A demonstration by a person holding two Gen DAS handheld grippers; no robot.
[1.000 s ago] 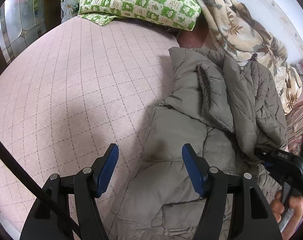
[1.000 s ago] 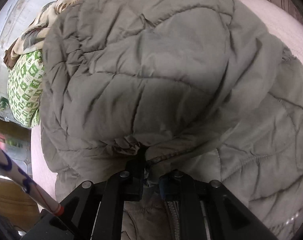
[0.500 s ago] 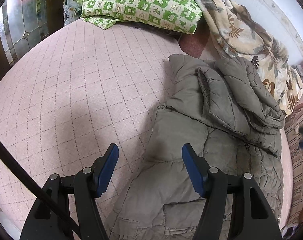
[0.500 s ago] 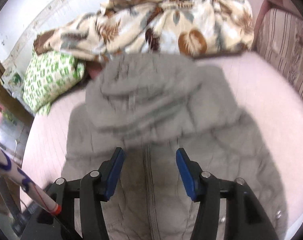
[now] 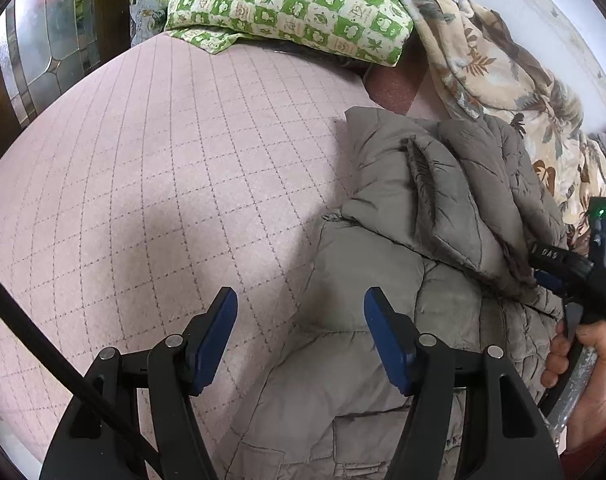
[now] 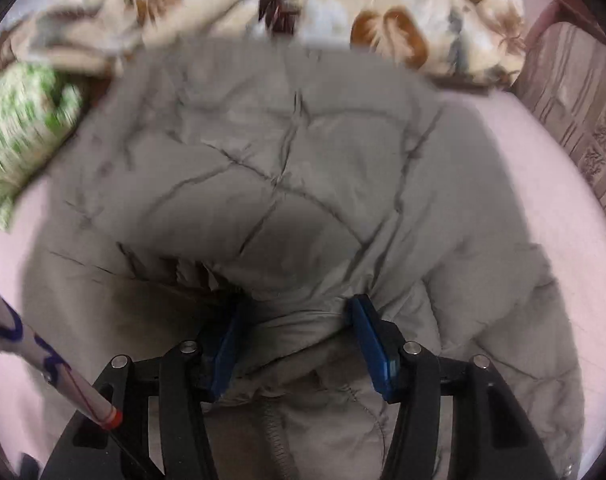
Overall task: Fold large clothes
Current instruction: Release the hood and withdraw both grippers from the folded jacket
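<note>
Here the left claw point(image 5: 301, 338) gapes empty over the bed point(image 5: 143, 168); the right claw point(image 6: 295, 346) straddles the jacket's point(image 6: 271, 168) bunched edge, not yet closed.

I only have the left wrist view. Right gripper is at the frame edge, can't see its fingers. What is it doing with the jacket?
Observer: In the right wrist view the right gripper has its jaws spread, with a bunched fold of the grey jacket between the blue pads. It has not clamped.
Operator: What lies beyond the jacket on that side?
Observer: A striped brown cushion at the far right, next to the floral blanket.
Operator: Anything beside that gripper?
Observer: A white rod with blue marks and a red tip crosses the lower left of its view.
</note>
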